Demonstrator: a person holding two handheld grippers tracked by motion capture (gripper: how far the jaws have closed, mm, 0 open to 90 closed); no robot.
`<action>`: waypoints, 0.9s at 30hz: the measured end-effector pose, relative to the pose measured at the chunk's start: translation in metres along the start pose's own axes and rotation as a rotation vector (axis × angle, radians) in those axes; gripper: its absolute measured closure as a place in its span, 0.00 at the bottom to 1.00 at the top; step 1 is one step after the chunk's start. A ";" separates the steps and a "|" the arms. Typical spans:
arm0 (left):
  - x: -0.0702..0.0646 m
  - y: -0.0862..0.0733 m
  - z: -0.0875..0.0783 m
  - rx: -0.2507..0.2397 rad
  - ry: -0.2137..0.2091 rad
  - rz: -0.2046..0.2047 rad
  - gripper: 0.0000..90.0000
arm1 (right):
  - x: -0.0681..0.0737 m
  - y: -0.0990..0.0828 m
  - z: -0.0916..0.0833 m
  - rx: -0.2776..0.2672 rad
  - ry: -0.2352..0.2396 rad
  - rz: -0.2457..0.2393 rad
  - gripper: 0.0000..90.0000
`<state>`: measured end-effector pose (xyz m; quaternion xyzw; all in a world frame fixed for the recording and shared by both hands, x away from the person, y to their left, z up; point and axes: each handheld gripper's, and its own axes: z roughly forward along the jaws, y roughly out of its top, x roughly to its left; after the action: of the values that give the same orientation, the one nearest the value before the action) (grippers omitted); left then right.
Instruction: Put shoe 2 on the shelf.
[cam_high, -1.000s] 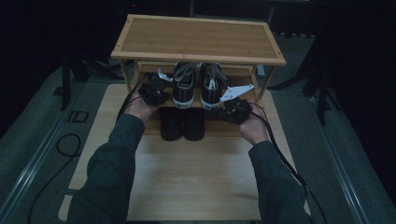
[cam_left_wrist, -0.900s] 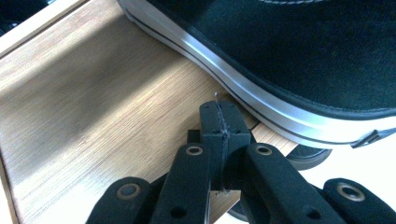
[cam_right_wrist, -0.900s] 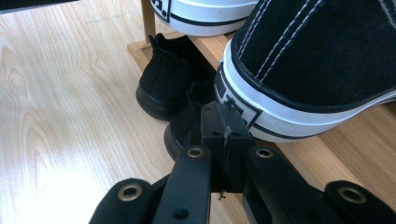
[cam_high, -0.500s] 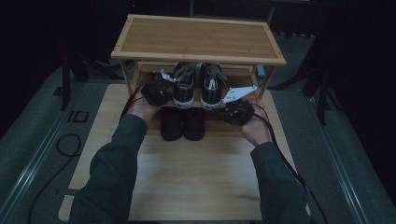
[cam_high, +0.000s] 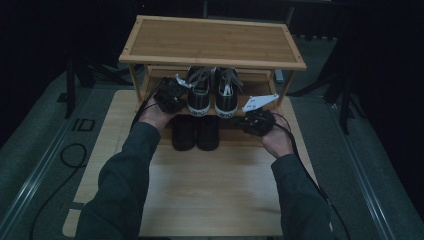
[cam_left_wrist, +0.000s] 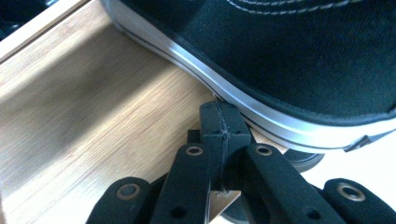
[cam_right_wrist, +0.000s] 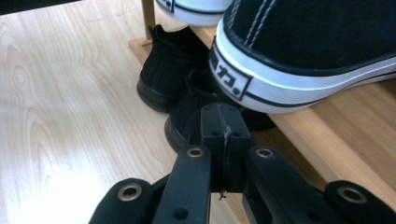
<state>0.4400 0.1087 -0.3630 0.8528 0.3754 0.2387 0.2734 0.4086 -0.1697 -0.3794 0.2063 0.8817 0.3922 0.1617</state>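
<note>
A pair of black canvas sneakers with white soles, the left sneaker (cam_high: 199, 93) and the right sneaker (cam_high: 226, 94), stands on the middle shelf of a bamboo shoe rack (cam_high: 212, 42), heels toward me. My left gripper (cam_high: 170, 97) sits just left of the left sneaker; its jaws (cam_left_wrist: 219, 122) are shut with nothing between them, close to the white sole (cam_left_wrist: 243, 95). My right gripper (cam_high: 257, 120) is low at the right of the right sneaker, jaws (cam_right_wrist: 219, 122) shut and empty, near the heel (cam_right_wrist: 261, 79). A pair of black shoes (cam_high: 195, 132) rests below the shelf.
The rack stands on a light wooden board (cam_high: 200, 195), with open board between it and me. Dark stands (cam_high: 345, 100) flank the rack. A black cable (cam_high: 65, 155) loops on the grey floor at the left. A white three-cornered plate (cam_high: 260, 101) tops the right gripper.
</note>
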 end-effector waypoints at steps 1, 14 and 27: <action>-0.001 0.001 0.000 -0.003 -0.001 0.002 1.00 | -0.001 0.000 0.000 -0.005 -0.004 0.001 1.00; 0.003 -0.002 0.001 -0.021 -0.035 -0.014 1.00 | -0.005 0.003 0.003 -0.027 -0.045 0.036 1.00; 0.006 -0.006 0.001 -0.022 -0.013 -0.014 1.00 | -0.004 0.001 0.003 -0.013 -0.041 0.033 1.00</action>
<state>0.4415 0.1167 -0.3662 0.8486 0.3771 0.2354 0.2870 0.4135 -0.1696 -0.3800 0.2279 0.8721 0.3963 0.1744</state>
